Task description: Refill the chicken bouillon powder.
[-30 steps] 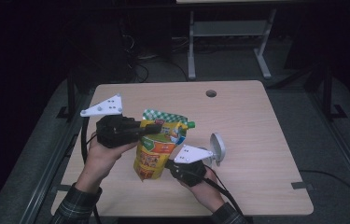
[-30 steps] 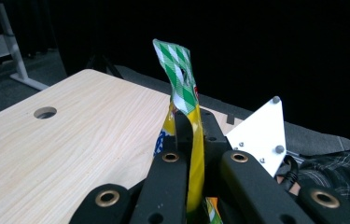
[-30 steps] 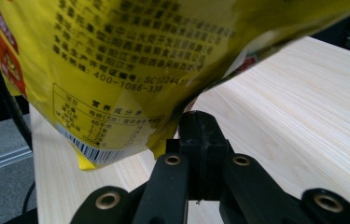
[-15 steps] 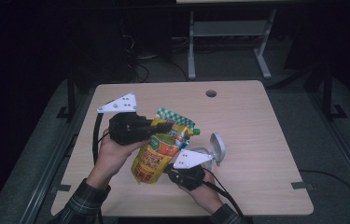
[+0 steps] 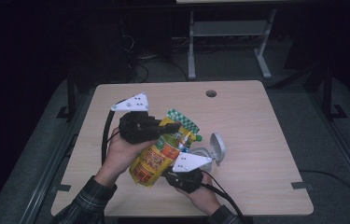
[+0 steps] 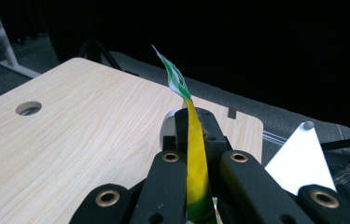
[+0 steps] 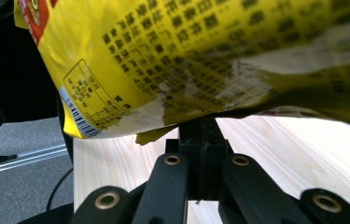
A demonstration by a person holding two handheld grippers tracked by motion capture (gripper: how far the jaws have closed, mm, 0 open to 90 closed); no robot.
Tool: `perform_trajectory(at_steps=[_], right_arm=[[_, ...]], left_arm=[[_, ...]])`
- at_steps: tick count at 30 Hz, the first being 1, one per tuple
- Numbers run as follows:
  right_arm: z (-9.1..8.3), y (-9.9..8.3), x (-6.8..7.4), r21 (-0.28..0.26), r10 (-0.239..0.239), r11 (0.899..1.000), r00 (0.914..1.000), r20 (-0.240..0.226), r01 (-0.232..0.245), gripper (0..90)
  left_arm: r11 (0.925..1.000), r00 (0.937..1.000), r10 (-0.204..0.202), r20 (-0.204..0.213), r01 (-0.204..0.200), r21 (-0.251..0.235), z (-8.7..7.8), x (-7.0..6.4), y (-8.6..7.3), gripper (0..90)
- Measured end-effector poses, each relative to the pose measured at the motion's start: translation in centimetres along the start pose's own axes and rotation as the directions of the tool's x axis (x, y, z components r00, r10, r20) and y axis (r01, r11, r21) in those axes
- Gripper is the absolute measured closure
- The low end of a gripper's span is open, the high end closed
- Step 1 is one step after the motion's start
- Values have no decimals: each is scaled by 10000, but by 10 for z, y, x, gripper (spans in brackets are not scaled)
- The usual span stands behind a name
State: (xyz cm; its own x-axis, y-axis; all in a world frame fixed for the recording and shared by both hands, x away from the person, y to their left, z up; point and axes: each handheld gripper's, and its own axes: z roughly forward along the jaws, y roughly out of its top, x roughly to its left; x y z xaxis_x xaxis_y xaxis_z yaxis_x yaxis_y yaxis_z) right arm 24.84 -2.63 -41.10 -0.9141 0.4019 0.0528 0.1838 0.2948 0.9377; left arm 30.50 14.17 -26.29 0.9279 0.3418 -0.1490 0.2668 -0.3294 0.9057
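- The yellow foil snack pouch with a green-checked top (image 5: 161,151) hangs tilted above the light wooden table (image 5: 256,140), at about 7 o'clock from the table's centre.
- The left gripper (image 5: 170,127) has its 2 jaws clamped on the pouch's upper edge, the foil pinched thin between them (image 6: 193,154).
- The right gripper (image 7: 200,126) sits under the pouch at 5 o'clock, jaws pressed together; whether they pinch foil I cannot tell.
- A round grey container with a flipped-open lid (image 5: 212,150) stands at 3 o'clock of the pouch.
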Motion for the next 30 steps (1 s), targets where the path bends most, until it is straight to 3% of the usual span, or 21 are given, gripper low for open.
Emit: perform_trajectory(at_steps=[16, 30], right_arm=[[4, -3, 7, -176, -91, 9998, 9995, -301, 86, 900], [6, -4, 10, -279, -90, 9996, 9989, -470, 77, 900]], left_arm=[[9965, 9988, -469, -139, 478, 689, 19, 4, -3, 900], [9887, 9975, -590, -383, 637, 1355, 30, 6, -3, 900]])
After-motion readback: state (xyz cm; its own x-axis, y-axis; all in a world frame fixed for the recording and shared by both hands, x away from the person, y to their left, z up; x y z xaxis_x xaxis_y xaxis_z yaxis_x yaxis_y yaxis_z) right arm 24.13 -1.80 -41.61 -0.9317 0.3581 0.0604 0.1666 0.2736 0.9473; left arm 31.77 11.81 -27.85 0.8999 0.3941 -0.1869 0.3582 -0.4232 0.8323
